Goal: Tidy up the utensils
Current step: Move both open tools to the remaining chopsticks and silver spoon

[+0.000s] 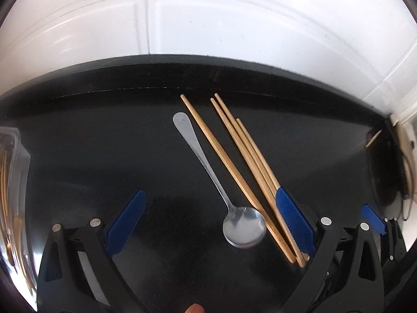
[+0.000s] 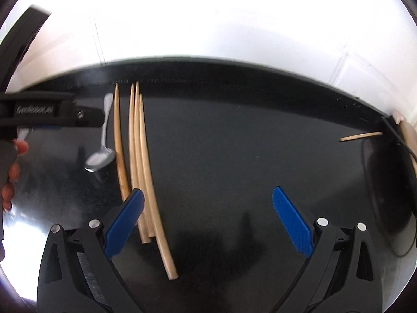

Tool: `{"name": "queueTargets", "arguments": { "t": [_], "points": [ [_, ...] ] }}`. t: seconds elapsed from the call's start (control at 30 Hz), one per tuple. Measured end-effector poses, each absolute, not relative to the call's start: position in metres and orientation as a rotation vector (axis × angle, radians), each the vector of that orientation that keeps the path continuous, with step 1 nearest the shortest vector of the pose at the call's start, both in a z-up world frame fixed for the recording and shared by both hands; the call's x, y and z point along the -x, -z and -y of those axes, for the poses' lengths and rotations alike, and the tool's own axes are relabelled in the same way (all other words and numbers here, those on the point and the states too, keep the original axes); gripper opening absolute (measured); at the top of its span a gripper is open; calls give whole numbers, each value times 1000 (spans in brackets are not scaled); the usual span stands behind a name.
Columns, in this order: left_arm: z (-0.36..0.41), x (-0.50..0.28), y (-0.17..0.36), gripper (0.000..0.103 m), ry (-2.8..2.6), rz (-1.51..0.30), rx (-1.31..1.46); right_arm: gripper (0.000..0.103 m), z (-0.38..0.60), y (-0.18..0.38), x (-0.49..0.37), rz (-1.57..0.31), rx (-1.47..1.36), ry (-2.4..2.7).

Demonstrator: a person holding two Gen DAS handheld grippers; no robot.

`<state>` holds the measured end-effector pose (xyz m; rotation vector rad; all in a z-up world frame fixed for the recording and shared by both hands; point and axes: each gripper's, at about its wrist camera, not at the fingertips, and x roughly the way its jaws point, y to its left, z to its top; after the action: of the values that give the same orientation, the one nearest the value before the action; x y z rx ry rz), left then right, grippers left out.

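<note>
Clear container (image 1: 15, 182) holds chopsticks; both grippers, left (image 1: 208, 224) and right (image 2: 208, 221), gape empty.

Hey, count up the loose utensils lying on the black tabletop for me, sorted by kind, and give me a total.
Wooden chopsticks in the group by the spoon: 4
Wooden stick lying apart at the far right edge: 1
Metal spoon: 1
Total: 6
The clear container at the left holds more sticks, too distorted to count.
</note>
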<state>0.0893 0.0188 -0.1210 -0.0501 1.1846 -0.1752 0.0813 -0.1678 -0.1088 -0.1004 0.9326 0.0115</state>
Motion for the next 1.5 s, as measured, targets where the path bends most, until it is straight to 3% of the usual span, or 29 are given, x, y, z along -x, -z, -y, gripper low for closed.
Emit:
{"name": "queueTargets", "arguments": {
  "t": [0.27, 0.63, 1.33, 1.5],
  "points": [
    [5, -102, 146, 97, 88, -1230, -108, 95, 180, 129, -95, -975, 61, -95],
    [-15, -92, 157, 97, 35, -1269, -71, 96, 195, 136, -112, -972, 61, -183],
    [-92, -62, 147, 97, 9, -1263, -144, 98, 158, 135, -89, -933, 141, -209],
    [-101, -36, 118, 97, 88, -1159, -55, 98, 159, 139, -81, -907, 137, -216]
  ]
}}
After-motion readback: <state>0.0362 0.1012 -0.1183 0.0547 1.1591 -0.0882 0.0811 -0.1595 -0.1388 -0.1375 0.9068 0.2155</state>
